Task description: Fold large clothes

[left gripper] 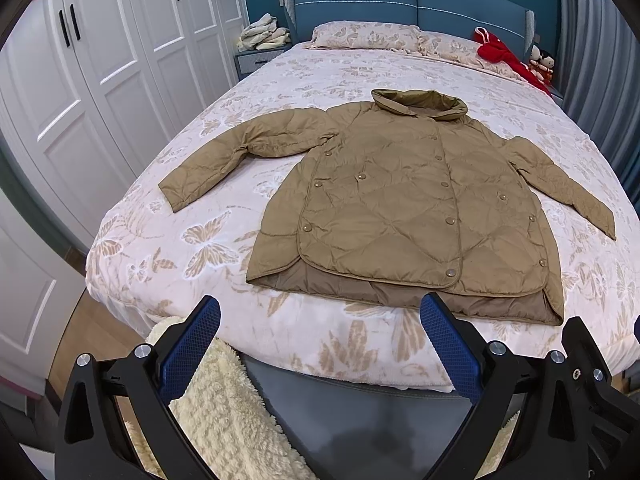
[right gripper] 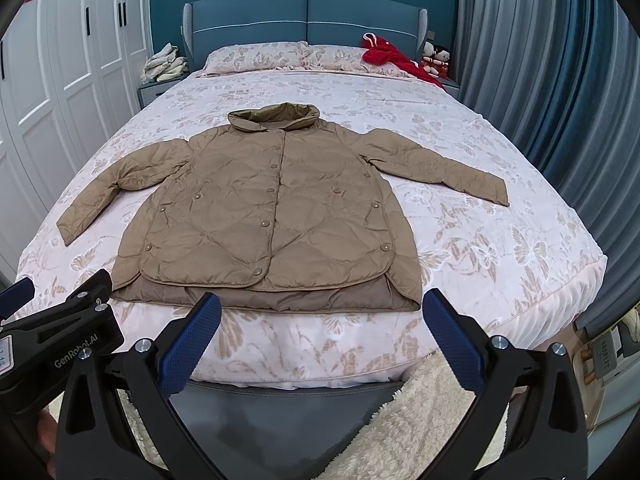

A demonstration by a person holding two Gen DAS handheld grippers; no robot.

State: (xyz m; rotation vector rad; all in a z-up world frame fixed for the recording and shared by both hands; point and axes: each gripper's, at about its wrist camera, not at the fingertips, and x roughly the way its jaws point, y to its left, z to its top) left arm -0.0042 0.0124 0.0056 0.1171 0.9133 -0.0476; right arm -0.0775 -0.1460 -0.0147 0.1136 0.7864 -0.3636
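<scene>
Left wrist view first: the left tongs (left gripper: 320, 314) sit low at the foot of the bed, blue pads spread wide, gripping nothing. Just under them a fluffy cream rug (left gripper: 224, 412) lies on the floor against the grey bed base. Over on the right wrist view, the right tongs (right gripper: 322, 312) are the same story, blue pads wide apart and empty, hovering short of the mattress edge. The black body of the left tool pokes in at that view's lower left.

Now the bed (right gripper: 520, 280) itself, covered in a pale pink spread with tan butterflies. Lying flat on it, front side up, is the tan quilted jacket (right gripper: 272, 216), snapped closed, its hem nearest the foot of the bed with a darker lining peeking out below. Both sleeves are spread out to the sides, angling down toward the foot end, and the collar (right gripper: 276, 114) points to the headboard.

Further back, two patterned pillows (right gripper: 256, 56) rest against the blue headboard (right gripper: 308, 16). A red garment (right gripper: 396, 60) lies at the far right corner beside two small dolls (right gripper: 436, 58). A heap of cream cloth (right gripper: 164, 66) tops the nightstand on the left, white wardrobe doors (right gripper: 80, 80) run along that side, and grey-blue curtains (right gripper: 540, 80) hang on the right.
</scene>
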